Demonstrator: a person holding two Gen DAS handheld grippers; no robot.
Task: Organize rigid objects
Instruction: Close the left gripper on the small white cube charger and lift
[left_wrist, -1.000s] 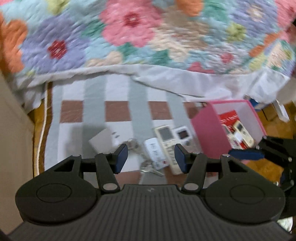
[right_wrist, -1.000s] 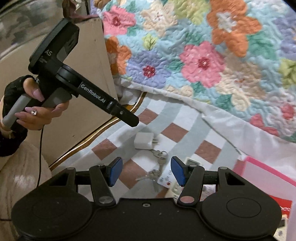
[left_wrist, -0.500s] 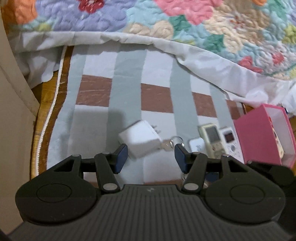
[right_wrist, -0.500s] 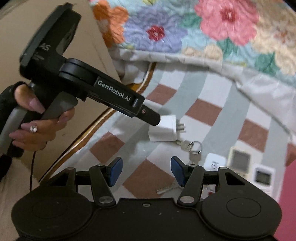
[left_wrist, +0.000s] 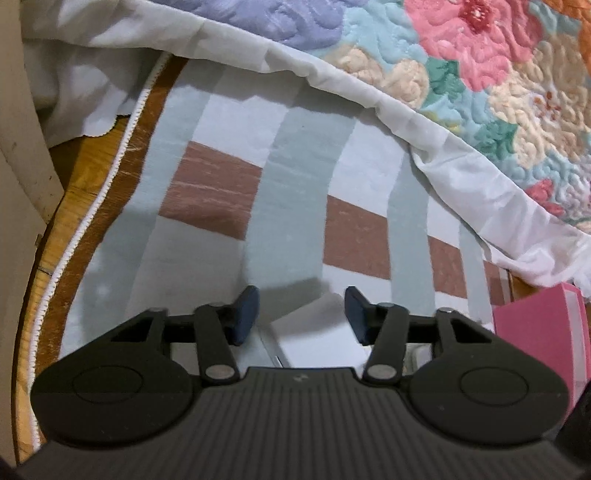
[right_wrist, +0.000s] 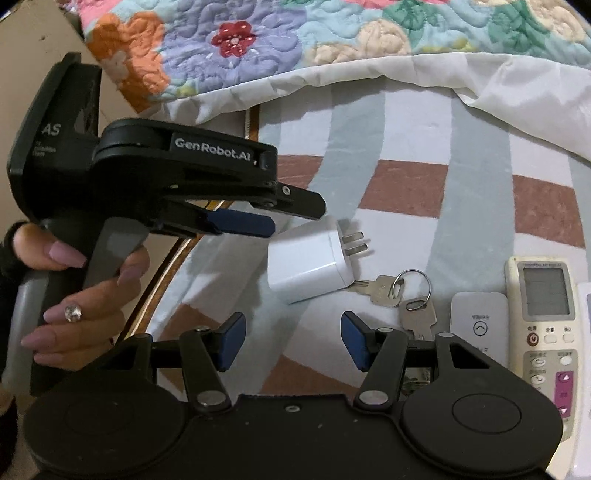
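White charger (right_wrist: 308, 258) on the checked rug (left_wrist: 229, 192) sits between the closing, not-yet-touching pads of the left hand-held gripper (left_wrist: 301, 314); right hand-held gripper (right_wrist: 293, 339) gapes empty.

My gripper (right_wrist: 293, 341) is matt black plastic with blue pads. The charger (right_wrist: 308, 264) is smooth glossy white plastic; the keys (right_wrist: 400, 295) are bare metal. The rug (left_wrist: 295, 206) is woven cloth; the quilt (right_wrist: 280, 40) is stitched cloth.

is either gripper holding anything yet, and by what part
Nothing is held yet. The left gripper, jaws just closing, straddles the white charger plug without the pads visibly pressing it. The right gripper is open and empty.
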